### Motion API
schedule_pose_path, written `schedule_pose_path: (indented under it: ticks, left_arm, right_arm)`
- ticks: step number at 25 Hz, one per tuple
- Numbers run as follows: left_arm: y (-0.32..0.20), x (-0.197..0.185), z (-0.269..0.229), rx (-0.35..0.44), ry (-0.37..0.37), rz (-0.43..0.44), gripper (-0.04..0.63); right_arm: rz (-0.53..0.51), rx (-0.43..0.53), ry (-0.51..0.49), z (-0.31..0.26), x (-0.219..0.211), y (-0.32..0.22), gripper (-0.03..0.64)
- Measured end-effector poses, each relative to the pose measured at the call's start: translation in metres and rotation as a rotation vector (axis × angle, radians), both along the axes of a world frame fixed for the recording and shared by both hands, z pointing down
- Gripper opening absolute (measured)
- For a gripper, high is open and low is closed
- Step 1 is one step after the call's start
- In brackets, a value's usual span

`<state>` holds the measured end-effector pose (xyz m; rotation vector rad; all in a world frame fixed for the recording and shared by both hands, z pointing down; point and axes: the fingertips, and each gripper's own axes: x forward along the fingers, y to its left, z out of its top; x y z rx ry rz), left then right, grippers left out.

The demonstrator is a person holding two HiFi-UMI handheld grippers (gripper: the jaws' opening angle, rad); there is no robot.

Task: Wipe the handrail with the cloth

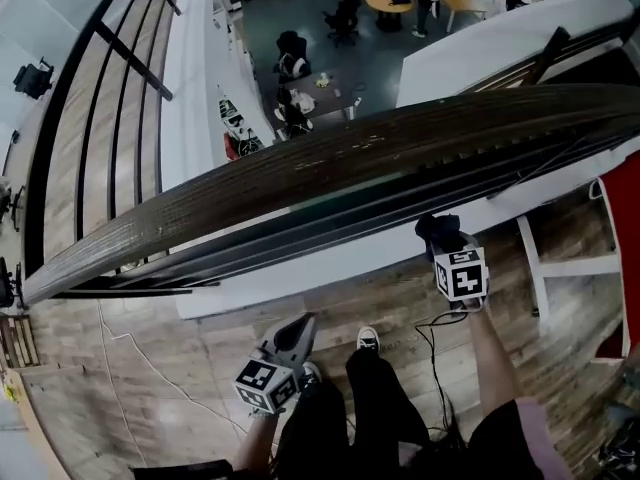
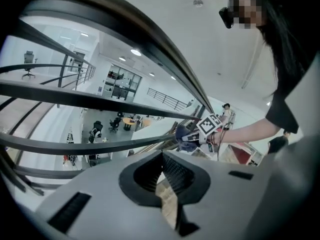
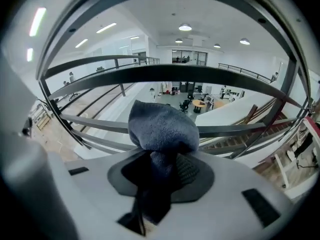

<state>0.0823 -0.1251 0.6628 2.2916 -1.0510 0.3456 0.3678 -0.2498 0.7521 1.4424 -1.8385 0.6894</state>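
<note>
Far below lies an open office floor, with a round table (image 1: 388, 0), dark office chairs (image 1: 342, 20) near it, and a low table (image 1: 325, 96) cluttered with small things. A lone chair (image 1: 33, 78) stands at the upper left. Close by, a wooden floor (image 1: 120, 408) carries a thin white cable (image 1: 165, 378) — at the right stand a white frame (image 1: 570, 266) and something red (image 1: 622, 268). Round ceiling lights (image 3: 185, 27) glow overhead
</note>
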Motion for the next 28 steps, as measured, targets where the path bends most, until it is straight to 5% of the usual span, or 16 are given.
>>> schedule_pose_path:
  ticks: [6,14,28]
  left_arm:
    - [0.032,-0.039,-0.036,0.027,0.013,-0.014,0.0]
    - [0.101,-0.11,-0.095,0.08,0.035,0.086,0.0]
    - [0.211,-0.209,-0.111,0.125,0.067,0.108,0.0]
  right_arm:
    - [0.049,0.057,-0.14,-0.063,-0.074,0.057,0.109]
    - [0.109,0.109,-0.272,-0.138,-0.201,0.163,0.109]
    - [0.143,0.11,-0.385,-0.168,-0.34,0.32,0.109]
